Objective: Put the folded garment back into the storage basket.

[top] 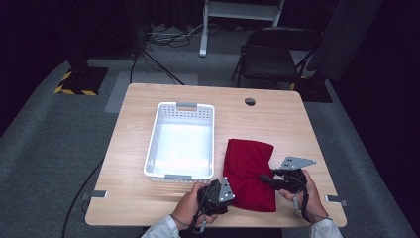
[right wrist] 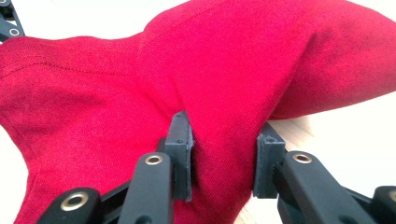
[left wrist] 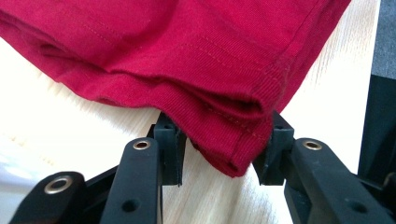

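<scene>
Left of the cloth (top: 249, 171), the basket (top: 181, 141) walls off that side. Beyond the cloth and right of it, bare tabletop (top: 277, 119) lies open.

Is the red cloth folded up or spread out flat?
Folded. The cloth lies as a compact block, and layered edges stack at its corner in the left gripper view.

Red cloth (top: 250, 171), white basket (top: 181, 141), black jaws

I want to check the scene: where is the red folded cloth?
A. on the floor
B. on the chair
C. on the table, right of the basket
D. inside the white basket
C: the red folded cloth lies on the table, right of the white basket.
</scene>
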Demonstrator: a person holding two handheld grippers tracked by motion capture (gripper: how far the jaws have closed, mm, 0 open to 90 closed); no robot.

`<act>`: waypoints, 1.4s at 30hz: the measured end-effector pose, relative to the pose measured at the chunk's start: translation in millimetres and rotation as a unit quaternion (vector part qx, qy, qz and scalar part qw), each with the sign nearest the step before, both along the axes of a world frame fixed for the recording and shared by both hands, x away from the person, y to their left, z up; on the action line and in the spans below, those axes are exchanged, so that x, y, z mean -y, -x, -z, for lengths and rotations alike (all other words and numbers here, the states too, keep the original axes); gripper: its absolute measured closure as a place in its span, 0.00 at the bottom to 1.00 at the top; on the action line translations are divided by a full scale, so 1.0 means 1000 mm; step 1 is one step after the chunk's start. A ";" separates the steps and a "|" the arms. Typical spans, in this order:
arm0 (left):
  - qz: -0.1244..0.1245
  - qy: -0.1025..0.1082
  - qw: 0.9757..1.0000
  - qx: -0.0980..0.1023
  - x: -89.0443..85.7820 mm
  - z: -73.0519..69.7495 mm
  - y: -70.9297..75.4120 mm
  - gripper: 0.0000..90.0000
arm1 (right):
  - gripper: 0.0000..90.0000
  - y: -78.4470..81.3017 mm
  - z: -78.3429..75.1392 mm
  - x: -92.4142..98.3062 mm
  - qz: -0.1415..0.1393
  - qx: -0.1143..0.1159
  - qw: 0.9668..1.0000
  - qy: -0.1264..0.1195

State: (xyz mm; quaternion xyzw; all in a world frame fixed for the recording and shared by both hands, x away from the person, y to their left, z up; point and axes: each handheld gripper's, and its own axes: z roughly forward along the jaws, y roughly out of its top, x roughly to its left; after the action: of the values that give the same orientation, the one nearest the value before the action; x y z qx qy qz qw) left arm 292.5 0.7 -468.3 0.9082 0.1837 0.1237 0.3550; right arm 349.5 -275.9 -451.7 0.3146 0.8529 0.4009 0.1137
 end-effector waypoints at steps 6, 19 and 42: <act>0.005 0.006 1.000 0.002 0.005 -0.008 -0.004 0.69 | 0.74 0.001 -0.009 0.004 0.005 0.011 1.000 0.003; 0.004 0.011 1.000 0.014 0.010 -0.025 -0.011 0.70 | 0.74 -0.003 -0.027 0.007 0.015 0.025 1.000 0.005; -0.008 0.015 0.999 0.051 0.014 -0.057 -0.030 0.70 | 0.74 -0.015 -0.059 0.010 0.029 0.062 0.998 0.007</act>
State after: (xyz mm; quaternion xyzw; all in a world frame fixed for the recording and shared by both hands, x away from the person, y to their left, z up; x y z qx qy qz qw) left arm 322.6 -13.5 -411.7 0.8937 0.1749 0.1698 0.3767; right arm 364.3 -285.5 -392.7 0.3126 0.8375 0.4104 0.1801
